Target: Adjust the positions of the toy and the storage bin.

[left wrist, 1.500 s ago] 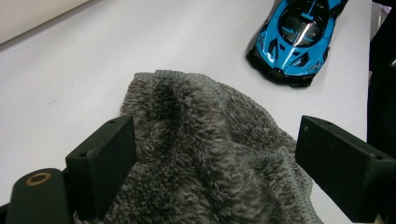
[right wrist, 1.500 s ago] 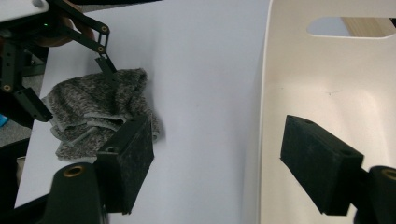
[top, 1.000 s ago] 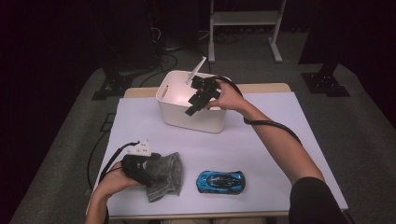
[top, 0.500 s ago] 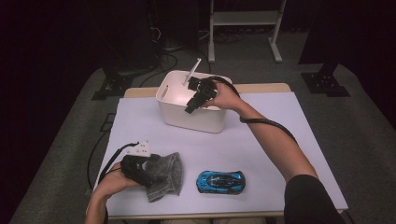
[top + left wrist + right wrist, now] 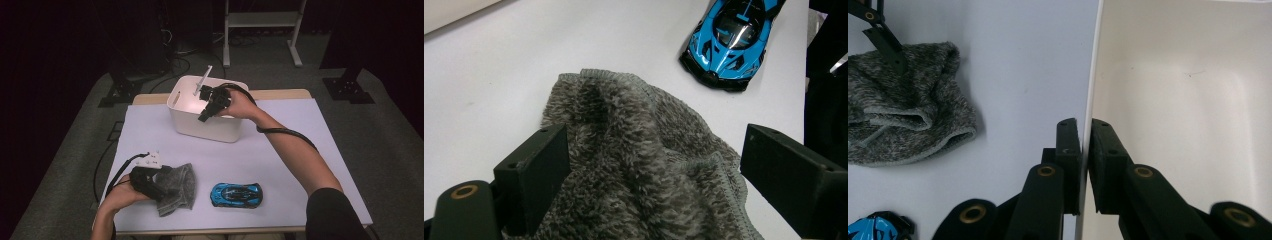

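1. The right gripper has just been closing its jaws, and they are now clamped on the near wall of the white bin, one pad outside and one inside. The bin's rim is gripped, so I judge it ready to be pulled or steadied.
2. The left gripper stands wide apart over the grey cloth, its pads not visibly pressing the fabric.
3. The bin sits near the tabletop's far edge, open-topped, smooth and apparently empty.
4. The fuzzy, crumpled cloth lies by the near left corner; a blue toy car rests just beside it along the near edge.
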A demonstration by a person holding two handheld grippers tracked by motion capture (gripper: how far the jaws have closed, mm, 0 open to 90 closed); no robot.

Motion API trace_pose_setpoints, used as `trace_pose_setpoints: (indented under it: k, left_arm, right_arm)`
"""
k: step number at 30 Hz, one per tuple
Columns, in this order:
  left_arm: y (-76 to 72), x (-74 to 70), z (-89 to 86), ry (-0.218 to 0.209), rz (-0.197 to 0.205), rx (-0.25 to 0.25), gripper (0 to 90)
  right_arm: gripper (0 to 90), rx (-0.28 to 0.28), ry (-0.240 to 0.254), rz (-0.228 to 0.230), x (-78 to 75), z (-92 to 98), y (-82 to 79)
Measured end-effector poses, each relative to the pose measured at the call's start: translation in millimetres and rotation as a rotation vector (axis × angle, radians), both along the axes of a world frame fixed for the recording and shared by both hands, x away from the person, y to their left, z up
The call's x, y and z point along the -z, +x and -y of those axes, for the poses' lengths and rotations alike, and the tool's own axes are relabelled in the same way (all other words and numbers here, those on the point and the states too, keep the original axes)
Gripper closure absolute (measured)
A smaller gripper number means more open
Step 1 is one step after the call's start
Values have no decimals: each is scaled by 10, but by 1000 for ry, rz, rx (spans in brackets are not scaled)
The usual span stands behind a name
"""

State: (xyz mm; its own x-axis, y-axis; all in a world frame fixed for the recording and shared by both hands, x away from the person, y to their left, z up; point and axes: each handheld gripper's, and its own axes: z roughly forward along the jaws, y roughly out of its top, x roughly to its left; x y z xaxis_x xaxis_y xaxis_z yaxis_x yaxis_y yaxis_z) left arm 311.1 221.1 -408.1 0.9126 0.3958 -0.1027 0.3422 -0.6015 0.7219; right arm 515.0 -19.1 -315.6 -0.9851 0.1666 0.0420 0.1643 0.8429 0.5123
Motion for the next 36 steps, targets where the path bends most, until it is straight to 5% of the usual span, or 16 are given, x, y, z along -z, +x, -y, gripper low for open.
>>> trace_pose_setpoints:
  k: [19, 36]
  left_arm:
    - [-14, -20, -5, -9, 5, 2, 116]
    - [-19, -8, 26, -2, 1, 10, 116]
  right_arm:
    - [858, -28, -21, -34, -27, 316, -182]
    - [851, -28, -32, -55, -27, 660, -574]
